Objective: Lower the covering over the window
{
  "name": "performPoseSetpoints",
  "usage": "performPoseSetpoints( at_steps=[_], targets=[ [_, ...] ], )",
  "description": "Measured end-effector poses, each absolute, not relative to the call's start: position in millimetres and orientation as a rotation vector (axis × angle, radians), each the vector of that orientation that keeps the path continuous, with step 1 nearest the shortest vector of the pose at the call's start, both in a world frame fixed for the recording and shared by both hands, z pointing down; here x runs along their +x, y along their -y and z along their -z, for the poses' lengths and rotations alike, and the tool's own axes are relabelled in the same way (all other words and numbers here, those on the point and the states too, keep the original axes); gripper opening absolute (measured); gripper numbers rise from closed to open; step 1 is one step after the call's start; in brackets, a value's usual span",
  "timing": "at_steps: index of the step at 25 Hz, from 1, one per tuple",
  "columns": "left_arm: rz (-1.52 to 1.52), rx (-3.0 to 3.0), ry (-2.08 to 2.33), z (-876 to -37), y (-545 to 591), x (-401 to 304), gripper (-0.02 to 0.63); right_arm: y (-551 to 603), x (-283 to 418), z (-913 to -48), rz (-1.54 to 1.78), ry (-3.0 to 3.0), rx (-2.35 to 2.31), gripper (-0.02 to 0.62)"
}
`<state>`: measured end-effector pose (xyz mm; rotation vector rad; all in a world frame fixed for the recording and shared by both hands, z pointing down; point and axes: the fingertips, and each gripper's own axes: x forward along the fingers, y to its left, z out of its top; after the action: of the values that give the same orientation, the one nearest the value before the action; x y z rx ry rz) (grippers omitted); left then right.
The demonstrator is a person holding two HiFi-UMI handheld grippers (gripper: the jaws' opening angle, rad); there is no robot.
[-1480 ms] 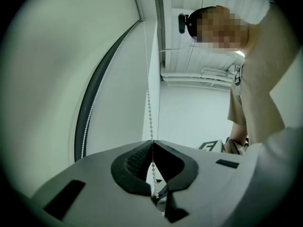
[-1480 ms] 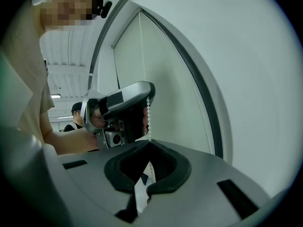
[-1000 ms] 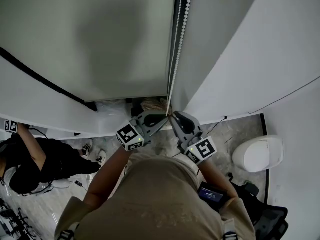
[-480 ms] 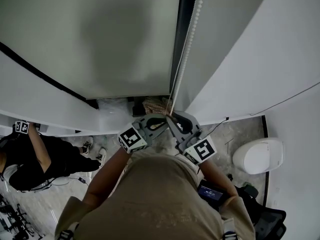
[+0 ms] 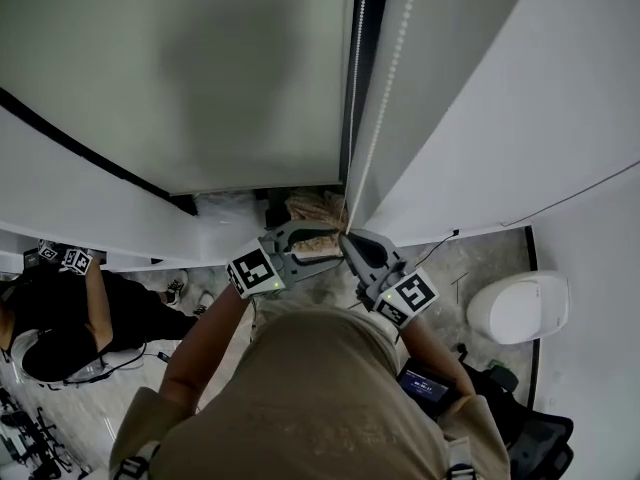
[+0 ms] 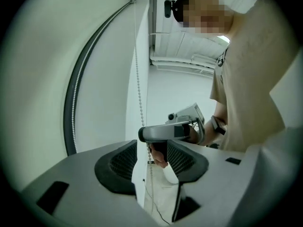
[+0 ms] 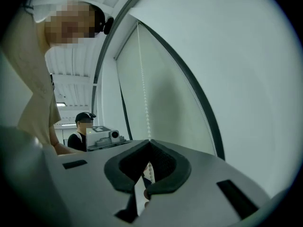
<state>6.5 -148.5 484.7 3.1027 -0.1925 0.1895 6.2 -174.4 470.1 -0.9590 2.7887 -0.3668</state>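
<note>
The grey-green roller blind (image 5: 200, 68) fills the upper left of the head view. Its white bead chain (image 5: 385, 78) runs down beside it to my two grippers. My right gripper (image 5: 347, 236) is shut on the bead chain (image 7: 144, 103), which rises out of its closed tips (image 7: 149, 144). My left gripper (image 5: 322, 243) has just opened its jaws wide. In the left gripper view the bead chain (image 6: 138, 89) hangs in the gap of the left gripper (image 6: 151, 161) without touching either pad, and the right gripper (image 6: 165, 132) sits close behind it.
A white wall (image 5: 520, 98) slopes away on the right. On the floor below are a seated person in black (image 5: 60, 318), a white rounded object (image 5: 515, 308) and a dark bag (image 5: 520, 418). A person in a cap (image 7: 83, 126) sits behind a device.
My left gripper's jaws have opened and let go of the chain. My right gripper's jaws have closed on the chain. Both grippers stay close together below the blind.
</note>
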Motion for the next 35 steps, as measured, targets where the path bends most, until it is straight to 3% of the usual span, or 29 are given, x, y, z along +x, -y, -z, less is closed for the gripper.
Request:
performPoseSetpoints(
  at_steps=[3, 10, 11, 12, 13, 17, 19, 26, 35],
  targets=[
    [-0.171, 3.102, 0.108, -479, 151, -1, 0.202, 177, 17, -474, 0.391, -2.775, -0.988, 0.008],
    [0.194, 3.001, 0.304, -406, 189, 0, 0.201, 168, -6, -498, 0.380, -2.876, -0.945, 0.008],
    [0.190, 3.006, 0.322, -405, 190, 4, 0.190, 167, -7, -504, 0.401, -2.889, -0.948, 0.008],
    [0.187, 3.013, 0.340, -407, 191, 5, 0.082, 167, -6, -508, 0.415, -2.899, -0.956, 0.008],
    [0.191, 3.015, 0.355, -408, 191, 5, 0.029, 167, -5, -510, 0.414, -2.911, -0.969, 0.008],
    [0.211, 3.067, 0.456, -409, 189, -5, 0.023, 165, 4, -489, 0.292, -2.824, -0.985, 0.016],
    [0.189, 3.093, 0.488, -411, 189, -10, 0.020, 163, 15, -459, 0.227, -2.677, -0.996, 0.161],
    [0.028, 3.048, 0.374, -462, 162, 5, 0.018, 161, 10, -417, 0.112, -2.697, -1.001, 0.155],
    [-0.034, 2.989, 0.353, -496, 146, 2, 0.017, 167, -12, -435, 0.159, -2.843, -0.986, 0.012]
  ],
)
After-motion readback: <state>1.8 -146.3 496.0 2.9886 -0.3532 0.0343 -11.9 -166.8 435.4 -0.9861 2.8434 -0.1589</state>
